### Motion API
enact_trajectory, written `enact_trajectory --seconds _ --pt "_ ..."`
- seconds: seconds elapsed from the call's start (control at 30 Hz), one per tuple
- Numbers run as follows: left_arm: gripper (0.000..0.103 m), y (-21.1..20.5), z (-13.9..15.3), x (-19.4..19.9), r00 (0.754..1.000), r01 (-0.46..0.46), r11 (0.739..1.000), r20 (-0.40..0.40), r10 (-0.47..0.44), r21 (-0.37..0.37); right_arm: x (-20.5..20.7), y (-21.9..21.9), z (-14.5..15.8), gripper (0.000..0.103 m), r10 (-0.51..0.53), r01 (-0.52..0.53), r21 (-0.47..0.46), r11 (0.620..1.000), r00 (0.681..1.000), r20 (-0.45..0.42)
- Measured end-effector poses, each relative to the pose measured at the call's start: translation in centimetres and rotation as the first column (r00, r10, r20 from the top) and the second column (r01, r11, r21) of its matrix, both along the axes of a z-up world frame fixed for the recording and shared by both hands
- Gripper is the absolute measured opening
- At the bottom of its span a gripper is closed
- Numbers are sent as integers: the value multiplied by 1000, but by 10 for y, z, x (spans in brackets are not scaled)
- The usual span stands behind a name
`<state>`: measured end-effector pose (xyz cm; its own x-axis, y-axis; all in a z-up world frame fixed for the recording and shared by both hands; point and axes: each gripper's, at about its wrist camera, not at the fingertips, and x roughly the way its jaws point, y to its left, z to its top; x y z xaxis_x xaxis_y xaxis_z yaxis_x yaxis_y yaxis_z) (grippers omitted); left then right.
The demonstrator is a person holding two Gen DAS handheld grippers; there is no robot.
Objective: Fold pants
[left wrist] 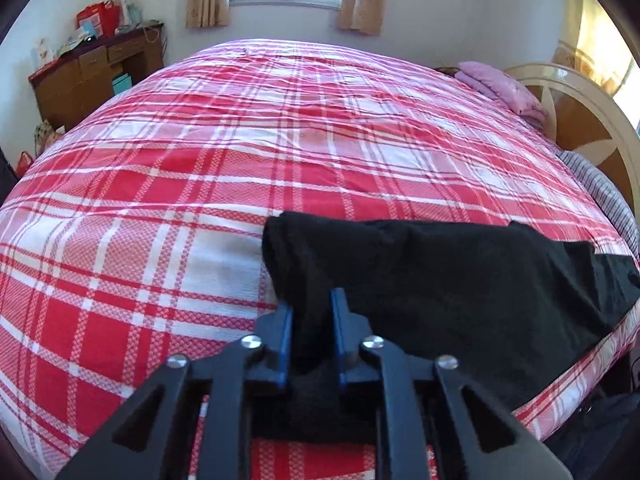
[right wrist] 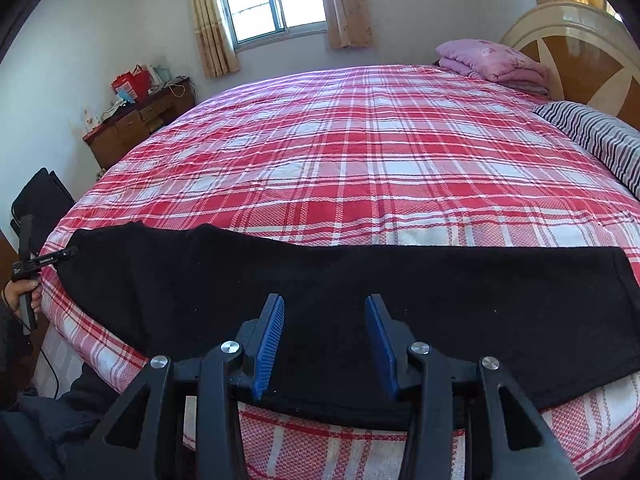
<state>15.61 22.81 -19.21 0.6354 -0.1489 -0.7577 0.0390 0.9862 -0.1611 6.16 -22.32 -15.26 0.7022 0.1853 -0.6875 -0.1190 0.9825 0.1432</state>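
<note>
Pants (right wrist: 320,304): black, laid long along near edge of bed (right wrist: 360,152), already narrow strip.

Left gripper (left wrist: 311,300): jaws clenched on pants' left end, cloth bunched between pads. Tilted down toward bed; hand (right wrist: 24,294) low at bed's left corner.

Right gripper (right wrist: 325,304): jaws parted, over pants' middle, cloth below, not pinched. Pitched down.

Step, as judged: bring left end over to right. Keep left grip firm, lift clear, match edges, right side pins cloth.
</note>
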Motion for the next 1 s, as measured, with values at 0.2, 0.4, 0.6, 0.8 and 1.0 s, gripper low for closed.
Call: enact_trajectory --seconds 0.2,0.4,0.6,0.8,1.0 --pt "13 25 14 -4 999 -50 999 -20 50 -3 1 0 -2 44 -1 1 0 1000 1000 -2" --pt "14 34 1 -3 999 -46 998 -28 45 -42 2 14 -8 44 47 -47 -21 999 999 -23" --pt "31 34 13 -8 999 -50 998 5 50 26 -1 83 -5 44 291 -292 -83 953 956 -17" --pt "43 31 34 -40 998 -8 999 60 5 51 -5 161 -8 44 538 -535 -137 834 843 -16" --pt "43 14 16 -55 997 65 998 33 -66 25 1 224 -25 44 666 -669 -175 722 741 -85"
